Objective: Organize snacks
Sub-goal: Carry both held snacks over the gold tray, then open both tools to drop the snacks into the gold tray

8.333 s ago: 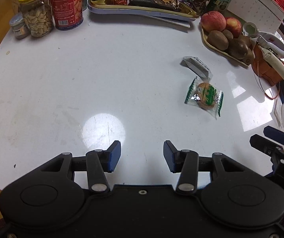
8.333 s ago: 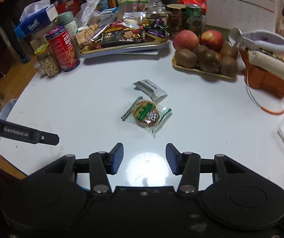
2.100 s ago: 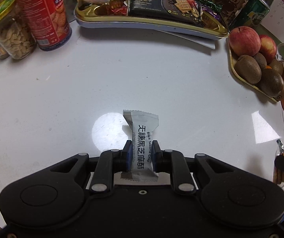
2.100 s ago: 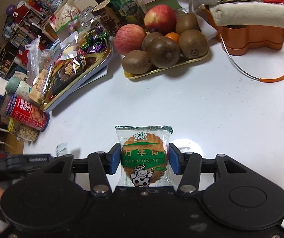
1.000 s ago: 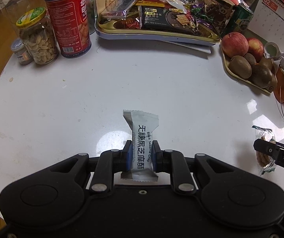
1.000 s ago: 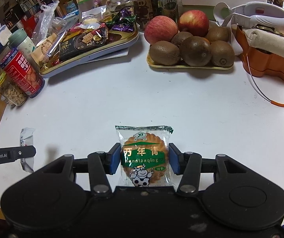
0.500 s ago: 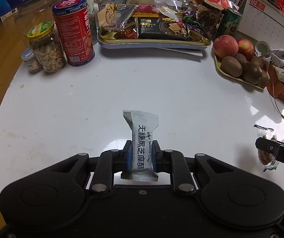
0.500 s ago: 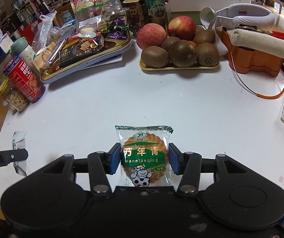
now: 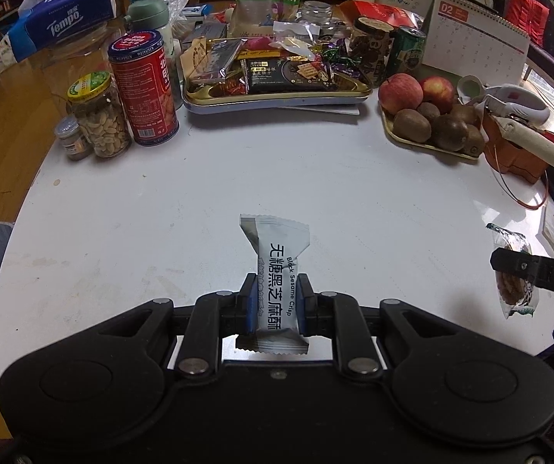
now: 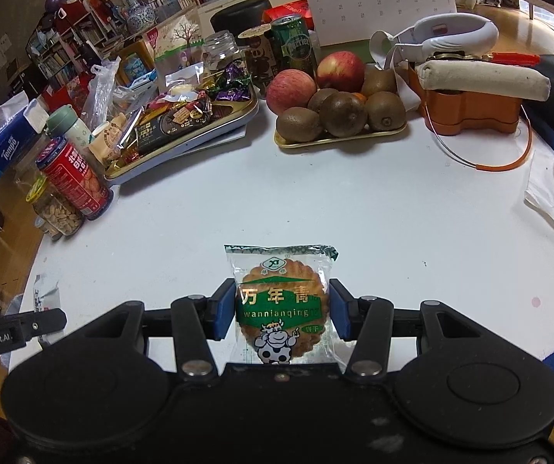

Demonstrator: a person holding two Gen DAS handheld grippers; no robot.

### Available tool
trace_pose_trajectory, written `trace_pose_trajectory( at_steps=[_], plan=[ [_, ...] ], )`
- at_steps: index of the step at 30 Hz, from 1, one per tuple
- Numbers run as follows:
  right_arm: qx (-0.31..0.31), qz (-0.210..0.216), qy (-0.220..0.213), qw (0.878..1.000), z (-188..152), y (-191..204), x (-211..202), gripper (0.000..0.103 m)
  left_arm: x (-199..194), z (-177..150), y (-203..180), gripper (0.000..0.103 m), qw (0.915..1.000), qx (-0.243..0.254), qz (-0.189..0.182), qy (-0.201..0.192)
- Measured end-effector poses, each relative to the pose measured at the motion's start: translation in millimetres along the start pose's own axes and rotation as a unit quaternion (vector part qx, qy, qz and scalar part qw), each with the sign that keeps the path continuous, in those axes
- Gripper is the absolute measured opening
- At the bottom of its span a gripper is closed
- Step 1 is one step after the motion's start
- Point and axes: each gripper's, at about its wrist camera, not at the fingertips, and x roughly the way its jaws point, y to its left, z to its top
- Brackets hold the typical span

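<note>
Left gripper clamped on grey sesame crisp packet, blue pads pinching its lower middle from both sides. Packet long axis runs along the fingers, far crimped end pointing ahead toward the gold snack tray, near end back at the gripper body. Packet held up off the white table.

Right gripper closed on round biscuit in clear green wrapper, pads on left and right wrapper edges. Printed face up, top seam pointing ahead over the table, bottom seam at the gripper body.

In the left view the biscuit hangs at far right, the 2 grippers well apart. Tray at the table's far edge, fruit tray beside it, red tin and peanut jar left.
</note>
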Motion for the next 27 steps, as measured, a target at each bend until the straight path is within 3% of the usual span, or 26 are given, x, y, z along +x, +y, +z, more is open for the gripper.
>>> trace_pose_trajectory(
  at_steps=[9,21,27],
  plan=[
    [-0.021,0.026,0.007,0.999,-42,9,-42,0.052,-25,-32,-9,0.025,0.9997,0.008,-0.016,-0.014],
    [-0.058,0.043,0.058,0.996,-99,18,-61,0.052,-34,-86,-23,0.025,0.9985,0.006,-0.051,0.020],
    [-0.072,0.037,0.070,0.994,-111,22,-60,0.052,-28,-98,-29,0.025,0.9982,0.001,-0.047,0.037]
  ],
)
